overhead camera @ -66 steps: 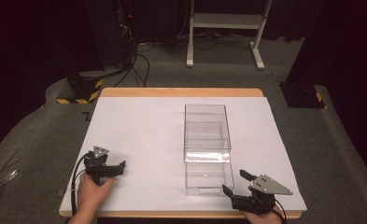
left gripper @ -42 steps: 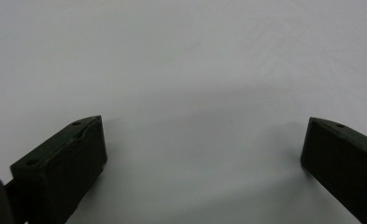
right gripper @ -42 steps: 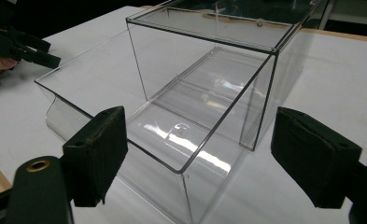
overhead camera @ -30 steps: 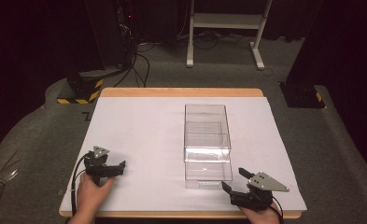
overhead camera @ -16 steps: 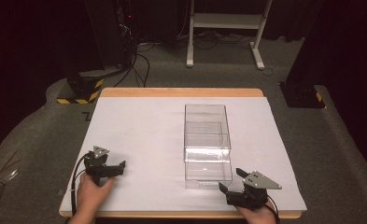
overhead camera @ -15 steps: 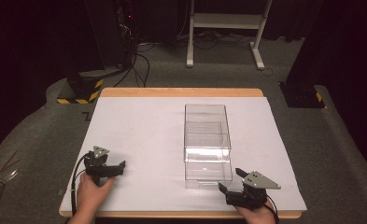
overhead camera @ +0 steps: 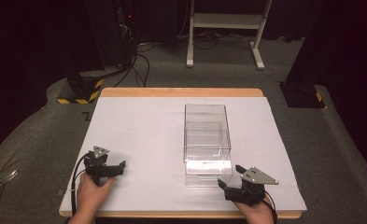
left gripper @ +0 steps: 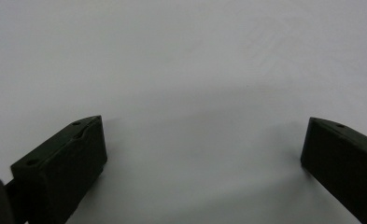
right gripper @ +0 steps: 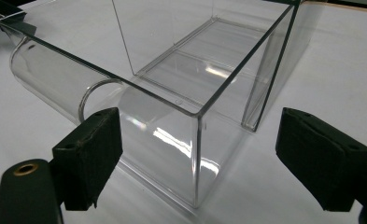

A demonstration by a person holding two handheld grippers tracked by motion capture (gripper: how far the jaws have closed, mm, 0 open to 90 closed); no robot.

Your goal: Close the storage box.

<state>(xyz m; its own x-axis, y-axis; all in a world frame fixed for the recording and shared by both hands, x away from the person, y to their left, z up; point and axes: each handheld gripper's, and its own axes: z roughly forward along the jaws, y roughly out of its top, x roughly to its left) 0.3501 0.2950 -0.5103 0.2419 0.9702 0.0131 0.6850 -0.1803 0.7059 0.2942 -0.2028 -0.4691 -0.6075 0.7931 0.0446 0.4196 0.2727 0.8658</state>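
A clear plastic box [overhead camera: 207,133] stands on the white table cover, right of centre, with its clear drawer [overhead camera: 203,171] pulled out a little toward me. My right gripper [overhead camera: 229,177] rests just off the drawer's near right corner, open. In the right gripper view the drawer's corner edge [right gripper: 199,154] stands between the spread jaws of my right gripper [right gripper: 200,128], apart from both, and its rounded front [right gripper: 50,81] runs off to the left. My left gripper [overhead camera: 118,168] sits near the front left, open, with bare white surface between the jaws of my left gripper [left gripper: 204,137].
The white cover [overhead camera: 139,121] lies over a wooden table [overhead camera: 181,92]. On the floor behind stand a yellow-and-black striped base [overhead camera: 81,89], cables [overhead camera: 139,60], a white frame's legs [overhead camera: 258,51] and a black foot [overhead camera: 302,95] at the right.
My right gripper has crept left and forward, up to the drawer's near right corner. The left gripper and the box have stayed put.
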